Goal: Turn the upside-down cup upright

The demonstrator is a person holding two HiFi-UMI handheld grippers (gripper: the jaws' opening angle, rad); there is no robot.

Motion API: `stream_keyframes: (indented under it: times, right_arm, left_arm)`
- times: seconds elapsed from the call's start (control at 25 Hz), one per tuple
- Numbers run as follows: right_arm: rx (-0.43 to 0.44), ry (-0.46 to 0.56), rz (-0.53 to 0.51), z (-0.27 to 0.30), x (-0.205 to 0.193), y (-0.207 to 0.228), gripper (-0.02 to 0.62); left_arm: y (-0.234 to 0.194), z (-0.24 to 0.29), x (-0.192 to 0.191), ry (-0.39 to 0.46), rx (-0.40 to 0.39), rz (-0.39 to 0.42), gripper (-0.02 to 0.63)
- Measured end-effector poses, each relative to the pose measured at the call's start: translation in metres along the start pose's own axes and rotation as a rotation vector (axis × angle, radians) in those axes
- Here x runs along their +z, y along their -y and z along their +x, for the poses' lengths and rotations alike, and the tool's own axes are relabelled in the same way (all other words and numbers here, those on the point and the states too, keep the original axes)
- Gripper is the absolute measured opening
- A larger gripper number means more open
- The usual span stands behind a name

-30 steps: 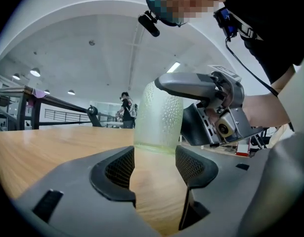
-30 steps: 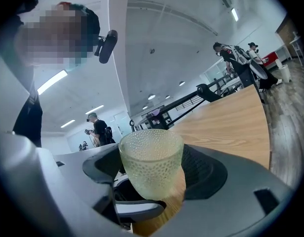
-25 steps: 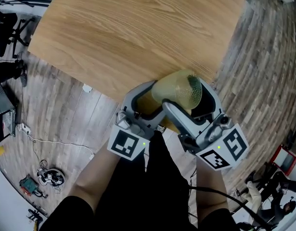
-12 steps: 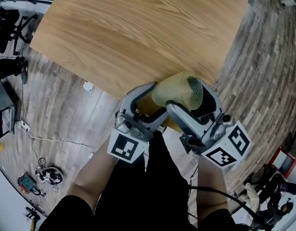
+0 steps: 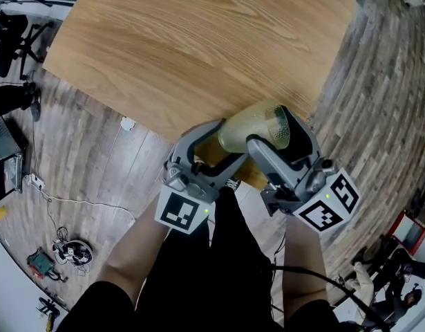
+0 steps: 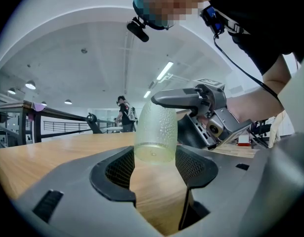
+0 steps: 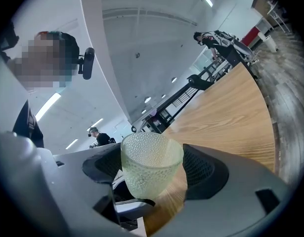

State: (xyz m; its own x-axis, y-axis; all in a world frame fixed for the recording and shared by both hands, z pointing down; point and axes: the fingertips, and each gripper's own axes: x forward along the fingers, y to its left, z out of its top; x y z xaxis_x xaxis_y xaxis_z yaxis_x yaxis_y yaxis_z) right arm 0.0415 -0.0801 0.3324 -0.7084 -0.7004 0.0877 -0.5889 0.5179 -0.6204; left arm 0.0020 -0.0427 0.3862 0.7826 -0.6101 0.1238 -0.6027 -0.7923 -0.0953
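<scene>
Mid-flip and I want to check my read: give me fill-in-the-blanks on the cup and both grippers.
1. The cup is tipped over, its mouth facing the person's ____.
2. The left gripper has its jaws on either side of the cup's ____.
3. The right gripper holds the cup close to its ____.

Missing words: right; base; rim.

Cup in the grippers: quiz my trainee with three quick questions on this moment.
1. True or false: the cup stands upside down on the table.
2. Which end of the cup lies between the left gripper's jaws? A base, B rim, C neither.
3. Which gripper clamps the cup near its open end?
Key: 1 false, the jaws hold it; 2 A; 3 the right gripper.
</scene>
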Motion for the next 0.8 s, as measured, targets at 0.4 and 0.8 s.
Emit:
stream_keyframes:
  times: [0.4,0.8]
  right_arm:
    - [-0.067,0.045,-0.026,-0.011,0.007,0.022,0.348]
    - [-0.221,0.042,-0.304,-0.019,0.020,0.030,0.242]
  left_arm:
    - [-0.004,0.006,-0.008,-0.042,0.002,-0.003,0.264]
    - [-0.009,0.008,-0.015,-0.085,0.015,0.012,0.264]
